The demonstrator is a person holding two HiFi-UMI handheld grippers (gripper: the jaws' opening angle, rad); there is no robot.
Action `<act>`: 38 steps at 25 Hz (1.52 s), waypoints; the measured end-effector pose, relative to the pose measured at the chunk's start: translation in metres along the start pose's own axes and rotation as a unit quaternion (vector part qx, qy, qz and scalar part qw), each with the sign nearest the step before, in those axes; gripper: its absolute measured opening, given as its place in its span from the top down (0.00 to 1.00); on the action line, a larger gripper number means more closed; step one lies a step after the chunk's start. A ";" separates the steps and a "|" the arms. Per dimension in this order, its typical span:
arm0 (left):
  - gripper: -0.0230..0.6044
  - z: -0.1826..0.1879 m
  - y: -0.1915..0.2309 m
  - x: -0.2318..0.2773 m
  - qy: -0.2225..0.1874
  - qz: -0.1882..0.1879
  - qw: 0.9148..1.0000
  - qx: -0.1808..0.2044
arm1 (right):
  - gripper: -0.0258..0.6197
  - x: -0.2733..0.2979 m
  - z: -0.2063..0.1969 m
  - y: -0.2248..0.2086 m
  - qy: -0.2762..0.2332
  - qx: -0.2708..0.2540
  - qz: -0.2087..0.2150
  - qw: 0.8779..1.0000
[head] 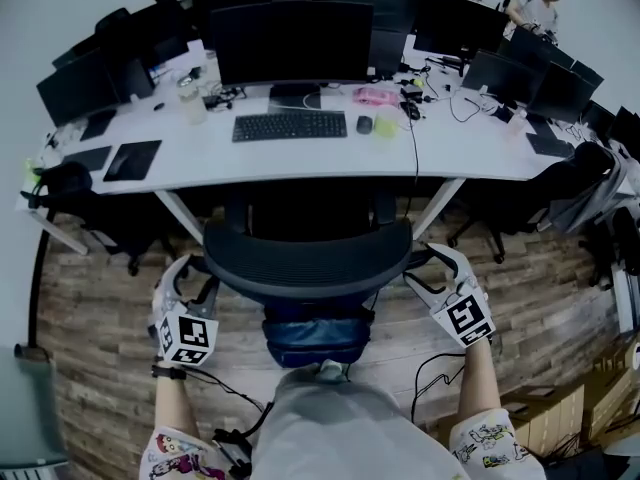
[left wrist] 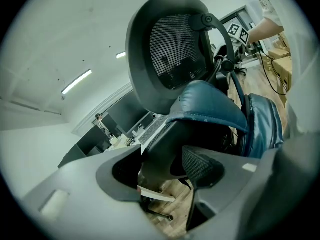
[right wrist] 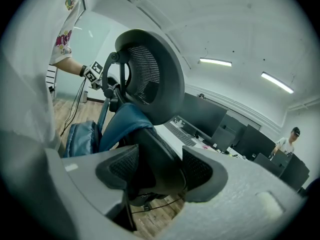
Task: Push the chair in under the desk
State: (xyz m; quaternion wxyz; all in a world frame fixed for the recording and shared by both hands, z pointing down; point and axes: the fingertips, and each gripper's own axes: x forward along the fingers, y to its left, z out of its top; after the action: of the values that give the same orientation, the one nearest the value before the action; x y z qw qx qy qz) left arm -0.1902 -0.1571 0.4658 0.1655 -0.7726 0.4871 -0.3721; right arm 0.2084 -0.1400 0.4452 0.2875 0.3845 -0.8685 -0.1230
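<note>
A black mesh office chair [head: 308, 258] stands right in front of me, its back against the front edge of the white desk [head: 300, 158] and its seat hidden beneath the desk top. A blue bag [head: 315, 336] hangs behind the backrest. My left gripper [head: 190, 273] is at the backrest's left edge and my right gripper [head: 425, 268] at its right edge. In the left gripper view the chair's black frame [left wrist: 162, 144] fills the gap of the left gripper [left wrist: 160, 166], pads against it. The right gripper [right wrist: 157, 169] straddles the frame [right wrist: 155, 154] the same way.
On the desk are a black monitor [head: 290, 43], a keyboard [head: 289, 126], a mouse [head: 364, 124] and loose cables. Other dark chairs [head: 70, 193] stand left and right. A person [head: 535, 8] sits at the far right. Cables cross the wood floor [head: 440, 368]; cardboard boxes [head: 600, 388] are at lower right.
</note>
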 end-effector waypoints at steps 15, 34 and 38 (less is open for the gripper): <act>0.54 0.011 0.025 0.048 0.008 0.005 1.000 -0.002 | 0.54 0.041 -0.001 -0.045 -0.007 -0.002 0.002 1.000; 0.54 0.009 0.108 0.149 -0.012 0.012 1.000 -0.007 | 0.54 0.146 0.021 -0.116 -0.003 0.004 -0.006 1.000; 0.54 0.006 0.124 0.169 -0.015 0.009 1.000 -0.009 | 0.54 0.169 0.027 -0.129 -0.003 0.005 -0.009 1.000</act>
State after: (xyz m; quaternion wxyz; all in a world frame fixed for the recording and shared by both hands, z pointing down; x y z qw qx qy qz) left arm -0.2217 -0.3637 0.4546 0.1694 -0.7752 0.4948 -0.3544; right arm 0.1783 -0.3521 0.4363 0.2818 0.3934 -0.8665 -0.1225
